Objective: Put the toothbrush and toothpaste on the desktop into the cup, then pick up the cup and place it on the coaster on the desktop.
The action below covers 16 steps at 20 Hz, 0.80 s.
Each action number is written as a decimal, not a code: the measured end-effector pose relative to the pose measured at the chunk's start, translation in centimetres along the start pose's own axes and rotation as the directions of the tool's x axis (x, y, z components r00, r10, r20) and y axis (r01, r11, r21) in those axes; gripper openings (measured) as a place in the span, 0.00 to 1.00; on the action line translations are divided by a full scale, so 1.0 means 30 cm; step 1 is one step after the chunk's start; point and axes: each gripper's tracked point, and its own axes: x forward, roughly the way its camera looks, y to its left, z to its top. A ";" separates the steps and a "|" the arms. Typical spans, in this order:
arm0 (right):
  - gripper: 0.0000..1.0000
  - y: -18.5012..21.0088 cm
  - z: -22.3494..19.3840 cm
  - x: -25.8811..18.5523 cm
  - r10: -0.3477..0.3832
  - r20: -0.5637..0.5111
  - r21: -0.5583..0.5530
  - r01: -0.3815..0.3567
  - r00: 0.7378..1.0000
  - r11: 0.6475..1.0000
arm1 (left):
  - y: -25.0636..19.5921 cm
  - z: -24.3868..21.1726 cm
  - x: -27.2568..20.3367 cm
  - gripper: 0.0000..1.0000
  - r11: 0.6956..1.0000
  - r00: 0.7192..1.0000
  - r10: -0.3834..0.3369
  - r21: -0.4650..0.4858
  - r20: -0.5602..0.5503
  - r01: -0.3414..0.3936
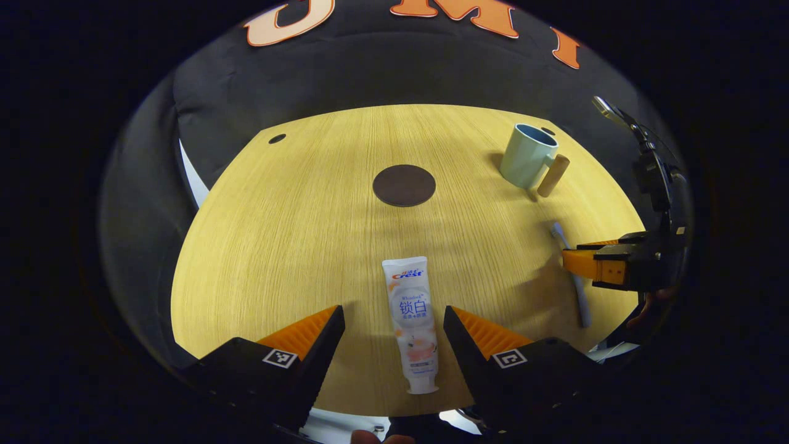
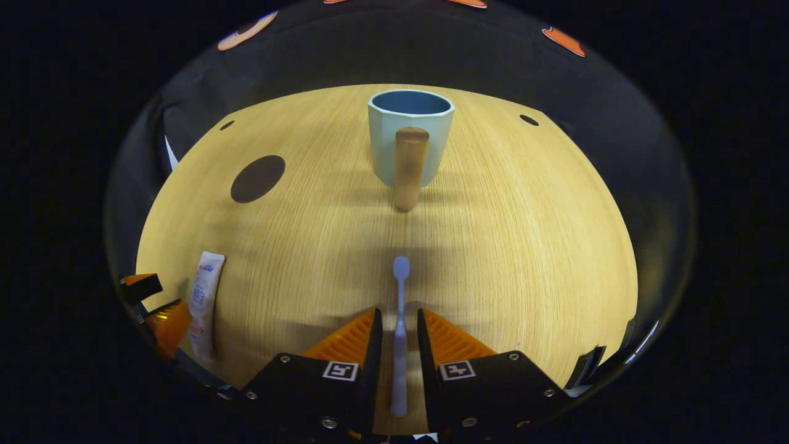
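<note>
Toothbrush [image 2: 400,320] lies between the right tongs [image 2: 399,333], nearly closed but maybe not pinching; a shallow grip could drop it. Left tongs [image 1: 394,327], spread, straddle toothpaste [image 1: 413,320]; cup [image 2: 410,139] at 12 o'clock.

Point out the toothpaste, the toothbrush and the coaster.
toothpaste [image 1: 412,320]: left gripper view, middle of the tube.
toothbrush [image 2: 400,296]: right gripper view, neck below the head.
coaster [image 1: 404,185]: left gripper view, centre of the disc.

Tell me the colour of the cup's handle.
Light wood-brown, on a pale blue-green cup; the handle shows best in the right gripper view.
</note>
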 end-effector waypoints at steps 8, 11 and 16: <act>0.16 0.001 0.011 0.016 0.000 0.022 -0.019 0.001 1.000 1.000 | 0.004 -0.016 0.000 0.98 1.000 1.000 0.003 0.011 0.006 -0.003; 0.16 0.002 0.018 0.019 0.008 0.025 -0.019 -0.008 1.000 1.000 | -0.002 -0.028 0.003 0.99 1.000 1.000 0.010 0.012 0.009 -0.010; 0.04 0.008 0.024 0.020 0.028 0.037 -0.019 -0.027 0.999 0.999 | -0.001 -0.041 0.019 0.98 1.000 1.000 0.013 0.013 0.019 -0.013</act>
